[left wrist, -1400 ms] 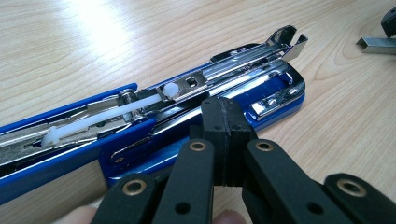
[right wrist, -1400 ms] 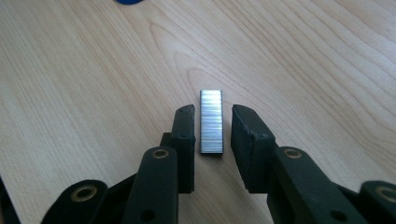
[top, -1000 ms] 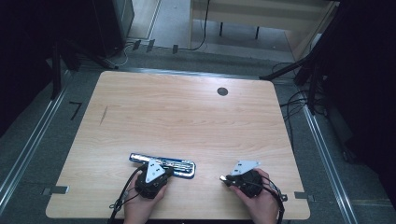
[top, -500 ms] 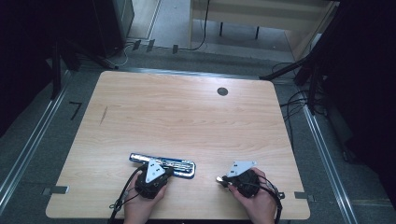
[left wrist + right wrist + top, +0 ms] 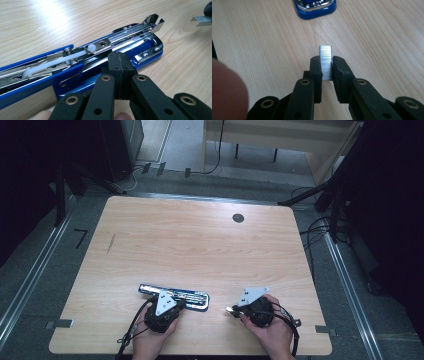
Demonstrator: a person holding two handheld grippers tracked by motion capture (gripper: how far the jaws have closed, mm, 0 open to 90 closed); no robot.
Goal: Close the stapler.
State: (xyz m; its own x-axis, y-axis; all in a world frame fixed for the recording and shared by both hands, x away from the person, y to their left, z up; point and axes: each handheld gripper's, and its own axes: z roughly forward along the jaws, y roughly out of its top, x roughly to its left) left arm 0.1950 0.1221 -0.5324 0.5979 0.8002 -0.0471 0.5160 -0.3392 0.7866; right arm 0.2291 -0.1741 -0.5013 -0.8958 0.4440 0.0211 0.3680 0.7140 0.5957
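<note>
Nearest, the right claw gripped a strip of staples upright above the table. The left claw, clenched empty, touched the opened blue stapler, lying lengthwise across the table's near edge.

Both hand-held grippers closed, low.

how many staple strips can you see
1: one staple strip clamped in the right gripper, held above the table right of the open blue stapler. Any inside the stapler would be hidden.

Black fingers, brass rivets
</note>
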